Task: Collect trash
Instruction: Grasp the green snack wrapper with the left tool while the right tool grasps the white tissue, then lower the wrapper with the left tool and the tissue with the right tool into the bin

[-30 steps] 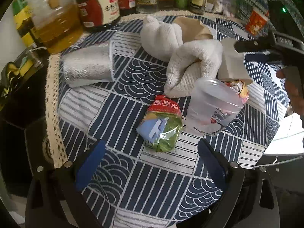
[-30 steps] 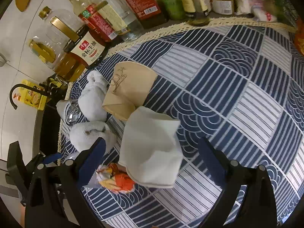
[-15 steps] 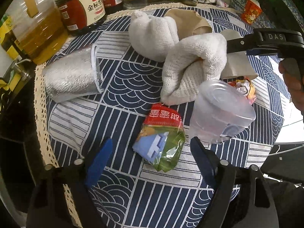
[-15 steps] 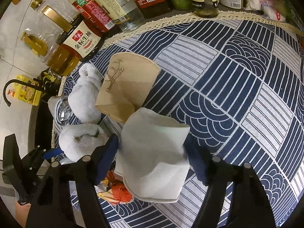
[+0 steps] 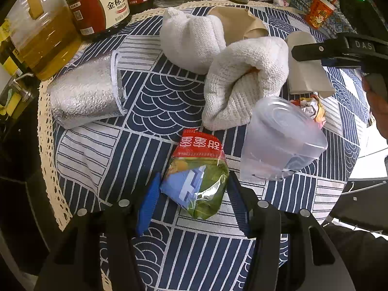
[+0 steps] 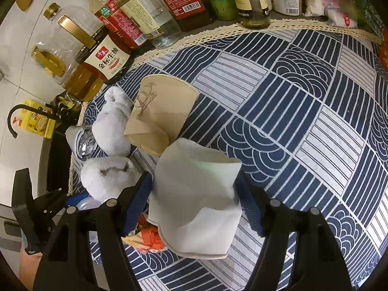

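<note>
A red, green and blue snack wrapper [image 5: 196, 181] lies on the patterned tablecloth [image 5: 169, 97]. My left gripper [image 5: 194, 194] points down over it, jaws closing, and both blue pads touch the wrapper's sides. A flattened white paper cup [image 6: 194, 194] sits between the pads of my right gripper [image 6: 194, 206], which is shut on it. In the left wrist view the same white cup [image 5: 305, 72] shows at the right, with one black finger [image 5: 315, 53] of the right gripper over it. A crumpled orange wrapper [image 6: 150, 237] lies just beside the white cup.
A clear plastic tub [image 5: 278, 145] lies tipped right of the snack wrapper. Two white towels [image 5: 242, 84], a flattened brown paper cup [image 6: 157, 111] and a silver foil bag [image 5: 84, 97] lie further back. Sauce and oil bottles [image 6: 104, 58] line the far edge.
The left jaws have narrowed from wide apart until the pads reach the snack wrapper. The right jaws closed onto the white paper cup, then held still.
</note>
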`<state>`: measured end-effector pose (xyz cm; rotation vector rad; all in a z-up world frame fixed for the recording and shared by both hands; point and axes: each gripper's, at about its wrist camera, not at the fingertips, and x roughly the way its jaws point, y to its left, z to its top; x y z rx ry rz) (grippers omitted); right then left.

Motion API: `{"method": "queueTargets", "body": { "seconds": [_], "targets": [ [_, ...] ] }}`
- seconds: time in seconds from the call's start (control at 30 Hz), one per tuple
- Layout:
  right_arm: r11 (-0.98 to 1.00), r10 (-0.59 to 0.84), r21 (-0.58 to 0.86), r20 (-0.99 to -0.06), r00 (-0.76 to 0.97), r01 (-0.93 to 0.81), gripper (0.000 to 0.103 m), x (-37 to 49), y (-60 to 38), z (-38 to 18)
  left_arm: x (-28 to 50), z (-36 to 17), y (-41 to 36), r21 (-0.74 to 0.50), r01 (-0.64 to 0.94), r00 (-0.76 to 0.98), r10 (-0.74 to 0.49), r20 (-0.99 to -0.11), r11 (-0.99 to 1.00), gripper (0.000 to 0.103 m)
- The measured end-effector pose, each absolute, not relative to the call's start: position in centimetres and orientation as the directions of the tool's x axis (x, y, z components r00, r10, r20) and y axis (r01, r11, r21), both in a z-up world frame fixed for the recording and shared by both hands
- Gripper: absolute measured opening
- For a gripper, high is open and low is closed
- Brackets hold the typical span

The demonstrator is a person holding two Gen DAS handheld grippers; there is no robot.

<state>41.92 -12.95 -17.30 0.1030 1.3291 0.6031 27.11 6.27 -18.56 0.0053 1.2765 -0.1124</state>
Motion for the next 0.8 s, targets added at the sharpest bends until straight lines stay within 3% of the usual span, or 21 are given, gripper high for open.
{"method": "queueTargets", "body": {
  "seconds": [0.8],
  "targets": [
    [0.883, 0.428, 0.359, -0.880, 0.207, -0.302, 0.071, 36.3, -18.2, -13.6, 20.7, -15.3, 6.2, -0.105, 0.028, 0.372, -0.107, -0.922, 0.994, 0.053]
  ]
}}
